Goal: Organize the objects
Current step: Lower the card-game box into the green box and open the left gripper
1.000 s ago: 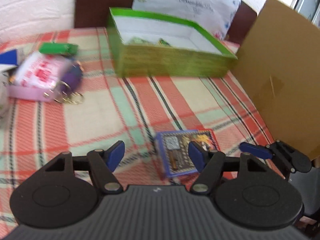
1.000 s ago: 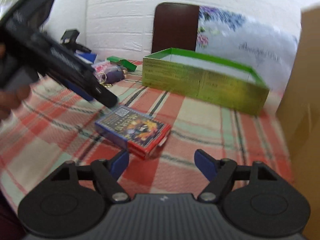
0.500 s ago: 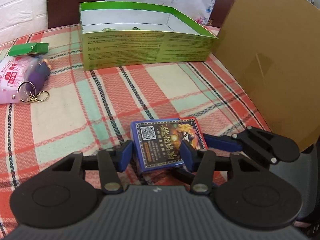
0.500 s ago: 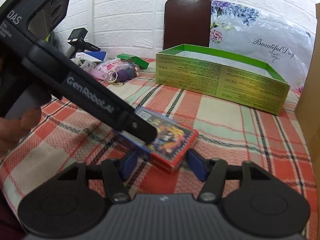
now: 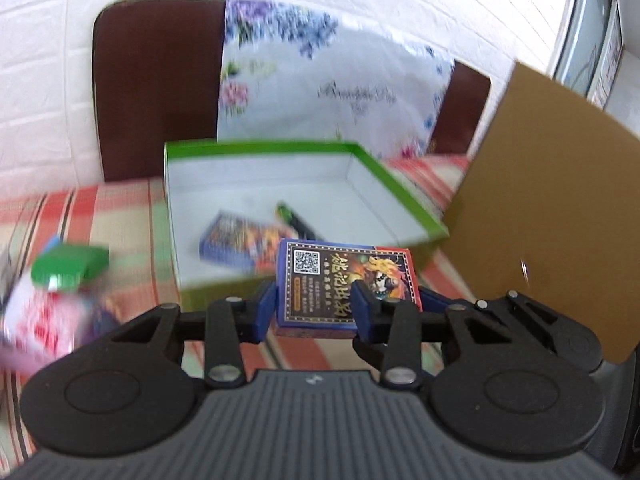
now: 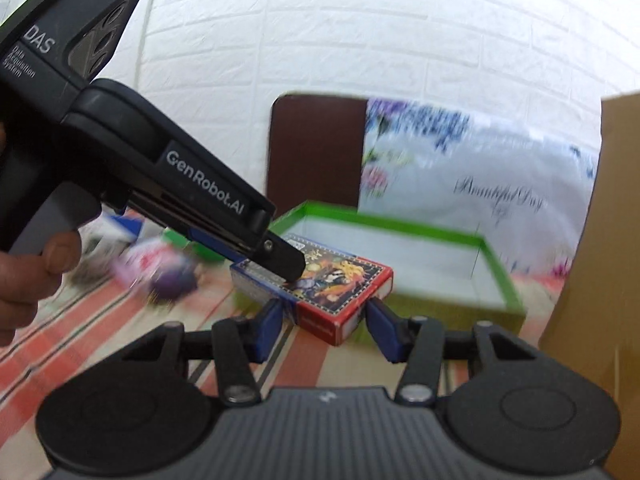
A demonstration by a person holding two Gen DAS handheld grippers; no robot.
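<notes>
A blue and red card box (image 5: 348, 280) is held between both grippers, lifted off the checked cloth in front of the green box (image 5: 400, 196). My left gripper (image 5: 314, 312) is shut on its blue end. My right gripper (image 6: 326, 326) is shut on its red end (image 6: 340, 292); its fingers (image 5: 434, 300) show past the card box in the left wrist view. The green box (image 6: 496, 264) is open on top and holds a second card box (image 5: 236, 242) and a small green and black item (image 5: 292, 218).
A brown cardboard sheet (image 5: 552, 200) stands at the right. A green packet (image 5: 70, 266), a pink pouch (image 5: 40, 320) and a purple keyring toy (image 6: 176, 280) lie on the cloth at the left. A dark chair back (image 5: 156, 92) with a floral bag (image 5: 332, 80) stands behind the box.
Both grippers closed on the card box and lifted it off the cloth, moving it forward to the green box's near wall. Both views are now motion-blurred.
</notes>
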